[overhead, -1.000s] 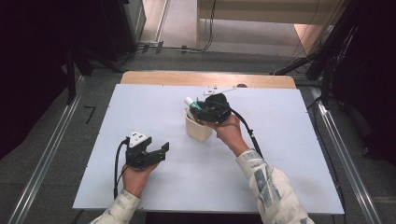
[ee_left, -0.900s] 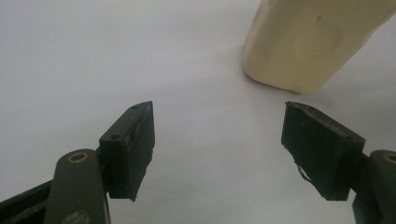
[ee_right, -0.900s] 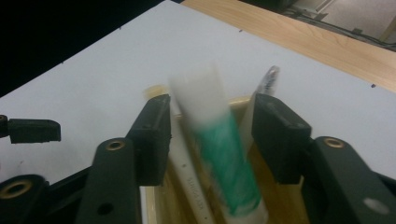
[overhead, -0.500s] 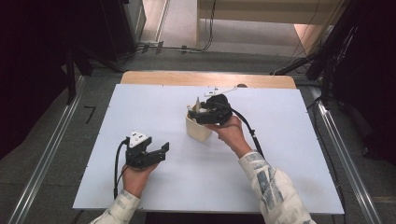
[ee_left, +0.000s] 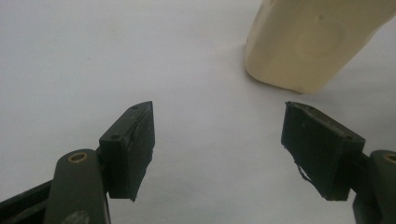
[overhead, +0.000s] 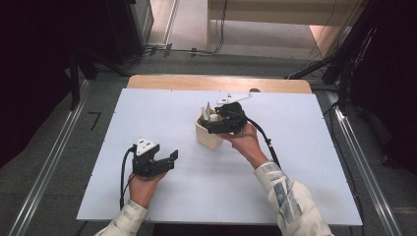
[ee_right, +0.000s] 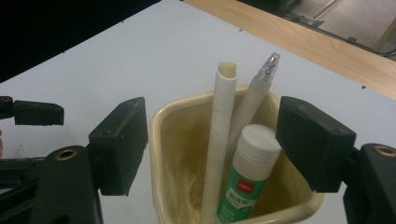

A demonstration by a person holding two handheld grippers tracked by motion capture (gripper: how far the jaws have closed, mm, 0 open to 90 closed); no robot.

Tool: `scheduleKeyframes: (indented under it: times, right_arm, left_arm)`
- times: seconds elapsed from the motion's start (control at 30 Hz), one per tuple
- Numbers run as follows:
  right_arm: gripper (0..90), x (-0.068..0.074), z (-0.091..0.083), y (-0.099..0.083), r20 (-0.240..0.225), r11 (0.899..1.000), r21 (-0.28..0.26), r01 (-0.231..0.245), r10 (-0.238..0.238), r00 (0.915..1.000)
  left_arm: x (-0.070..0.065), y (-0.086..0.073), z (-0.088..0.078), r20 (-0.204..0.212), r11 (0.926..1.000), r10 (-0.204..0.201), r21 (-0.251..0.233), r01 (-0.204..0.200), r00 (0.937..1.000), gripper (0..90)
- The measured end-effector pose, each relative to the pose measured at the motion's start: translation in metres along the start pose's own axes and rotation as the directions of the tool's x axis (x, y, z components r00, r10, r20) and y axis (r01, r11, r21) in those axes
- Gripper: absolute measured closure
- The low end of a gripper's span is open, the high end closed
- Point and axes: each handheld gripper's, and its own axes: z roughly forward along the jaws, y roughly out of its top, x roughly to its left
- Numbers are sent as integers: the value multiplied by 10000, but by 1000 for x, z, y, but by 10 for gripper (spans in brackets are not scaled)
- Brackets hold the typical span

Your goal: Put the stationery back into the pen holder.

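Observation:
A cream cup (overhead: 207, 137) stands mid-table and holds two white pens (ee_right: 219, 140) and a glue stick (ee_right: 250, 172) with a white cap and green label. My right gripper (overhead: 212, 123) hovers just over the cup's rim. Its jaws have just been opening and stand wide on either side of the pens and glue stick, touching none of them (ee_right: 212, 116). Near the front left, my left gripper (overhead: 170, 160) rests low over the table, open and holding nothing. The cup (ee_left: 308, 42) lies ahead and to the right of its jaws (ee_left: 217, 112).
A white sheet (overhead: 147, 113) covers the table, with a strip of bare wood (overhead: 172, 81) along the far edge. Metal rails (overhead: 49, 167) run along the floor on both sides. Dark equipment stands at the far left and right.
The right gripper held the glue stick above the cup; the stick now stands inside it, and the jaws have spread apart off it. The left hand has stayed put.

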Motion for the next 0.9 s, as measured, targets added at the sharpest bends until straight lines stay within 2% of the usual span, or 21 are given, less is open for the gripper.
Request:
scheduleKeyframes:
  times: [0.37,0.9]
  right_arm:
    - [169,1,-6,-5,374,9996,41,264,-265,9989]
    - [158,-3,-15,-11,443,9997,-26,256,-255,9987]
  left_arm:
    - [0,0,0,-11,10000,-3,-4,3,10000,268]
    - [0,0,-1,-40,10000,-11,-13,11,10000,268]
